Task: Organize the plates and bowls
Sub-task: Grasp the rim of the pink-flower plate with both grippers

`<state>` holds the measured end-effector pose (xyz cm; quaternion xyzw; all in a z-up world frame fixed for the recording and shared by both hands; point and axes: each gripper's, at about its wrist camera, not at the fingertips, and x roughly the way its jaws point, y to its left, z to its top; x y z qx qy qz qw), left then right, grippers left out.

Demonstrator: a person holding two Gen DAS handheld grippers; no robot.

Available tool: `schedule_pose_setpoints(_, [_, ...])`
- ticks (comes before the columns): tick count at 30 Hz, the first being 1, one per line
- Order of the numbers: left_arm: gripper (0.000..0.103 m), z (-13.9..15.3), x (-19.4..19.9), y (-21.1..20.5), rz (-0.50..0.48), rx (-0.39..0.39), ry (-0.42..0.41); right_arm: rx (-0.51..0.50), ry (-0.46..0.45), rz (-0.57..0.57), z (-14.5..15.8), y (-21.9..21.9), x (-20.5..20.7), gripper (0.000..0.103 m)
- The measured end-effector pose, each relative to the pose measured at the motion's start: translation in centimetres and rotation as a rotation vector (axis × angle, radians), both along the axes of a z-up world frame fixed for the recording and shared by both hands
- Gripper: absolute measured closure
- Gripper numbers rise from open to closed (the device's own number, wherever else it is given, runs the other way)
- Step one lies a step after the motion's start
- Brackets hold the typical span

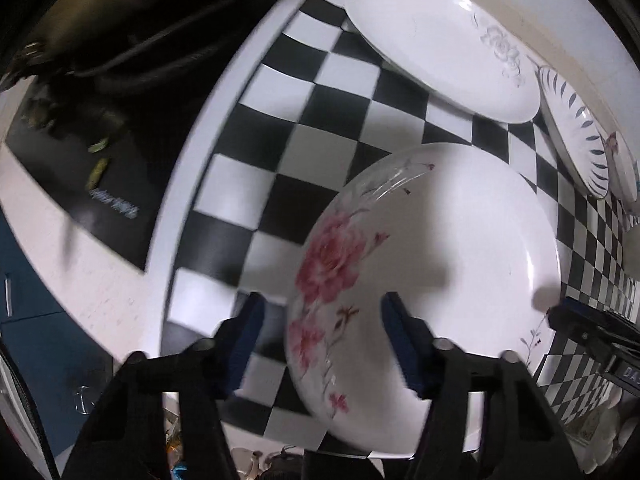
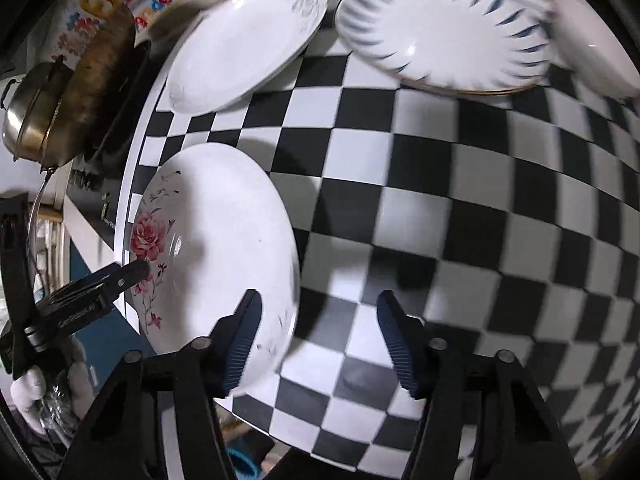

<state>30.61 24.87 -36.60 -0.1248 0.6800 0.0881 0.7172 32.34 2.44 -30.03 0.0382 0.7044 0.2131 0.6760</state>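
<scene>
- Left wrist view: your left gripper (image 1: pixel 322 340) is standing wide, its blue pads (image 1: pixel 402 344) straddling the near-left rim of the pink-flowered plate (image 1: pixel 432 264), one finger outside the rim over the checkered cloth (image 1: pixel 280 152), the other over the plate's inner surface; you are not clamping anything.
- Same view: the pink-flowered plate is lying on the checkered cloth, its rose print toward the left rim; the grey-flowered plate (image 1: pixel 440 44) is sitting farther back, and the blue-leaf plate (image 1: pixel 576 140) is showing just beside it at the right edge.
- Same view: your right gripper (image 1: pixel 592 332) is reaching in at the plate's right rim; whether it is touching is hard to tell.
- Right wrist view: your right gripper (image 2: pixel 316 340) is also spread wide, the left finger over the pink-flowered plate (image 2: pixel 224 240) near its right rim, the right finger over bare checkered cloth (image 2: pixel 460 200).
- Same view: your left gripper (image 2: pixel 132 272) is coming in at the plate's left rim by the rose.
- Same view: the grey-flowered plate (image 2: pixel 244 48) and the blue-leaf plate (image 2: pixel 444 28) are resting at the far edge, well apart from the near plate; a metal pot (image 2: pixel 36 120) is sitting off the cloth to the left.
</scene>
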Motion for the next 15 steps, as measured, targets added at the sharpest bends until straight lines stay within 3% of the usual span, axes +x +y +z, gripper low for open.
schedule_pose_setpoints(2, [0.063,-0.5,0.2,-0.2,-0.005,-0.005,0.02,0.009,0.036,0.02,-0.9,0.5,0.5,0.055])
schedule_pose_setpoints(8, [0.066,-0.1,-0.2,-0.6,0.002,0.003,0.026,0.057,0.119,0.054,-3.2,1.9,1.4,0.091])
schedule_pose_setpoints(15, [0.066,3.1,-1.7,-3.9,-0.007,0.003,-0.018,0.031,0.109,0.069,-2.5,1.4,1.4,0.09])
